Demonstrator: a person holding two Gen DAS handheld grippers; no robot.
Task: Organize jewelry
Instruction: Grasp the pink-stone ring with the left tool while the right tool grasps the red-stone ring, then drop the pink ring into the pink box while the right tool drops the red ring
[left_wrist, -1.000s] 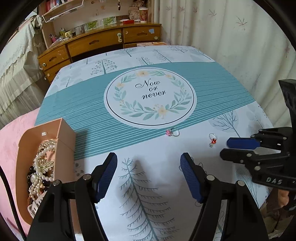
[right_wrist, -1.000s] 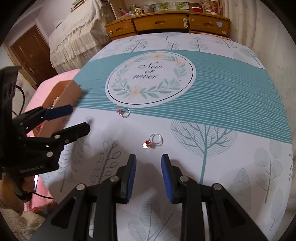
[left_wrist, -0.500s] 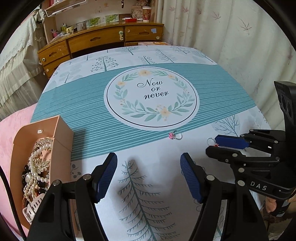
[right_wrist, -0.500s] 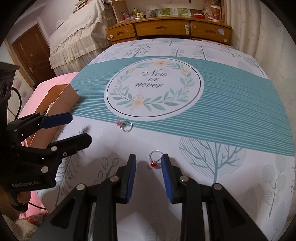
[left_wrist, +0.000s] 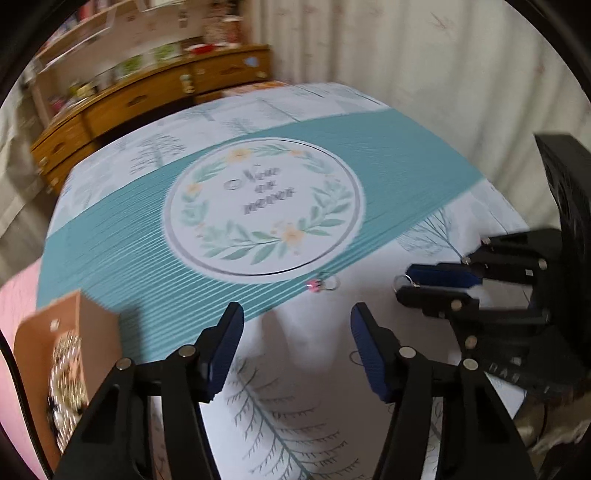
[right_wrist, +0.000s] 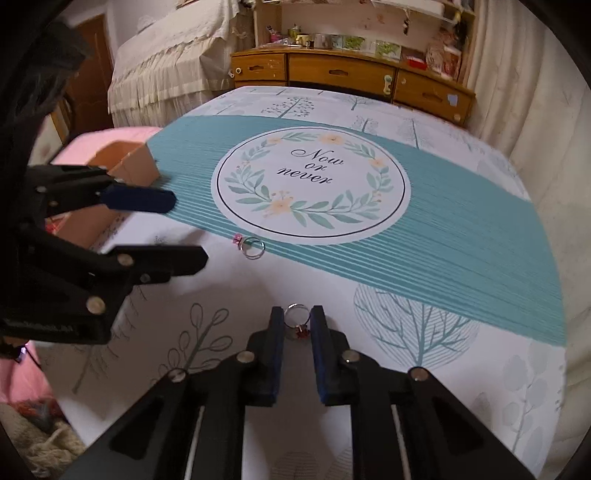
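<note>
A bench (right_wrist: 461, 236) under a teal tree-print cloth fills the frame; a wooden dresser (right_wrist: 343, 74) stands at top. The left view is motion-blurred. The right claw (right_wrist: 297, 325), lower centre, pinches a red-stone ring (right_wrist: 297, 318), hoop pointing away. The left claw (left_wrist: 297, 332) gapes, empty. A pink-stone ring (right_wrist: 250, 245) lies mid-frame; the jewelry box (left_wrist: 70, 354), lower left, is cut off.

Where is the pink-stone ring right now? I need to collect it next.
The pink-stone ring lies on the tablecloth at the wreath circle's near edge, between the left gripper and right gripper.
</note>
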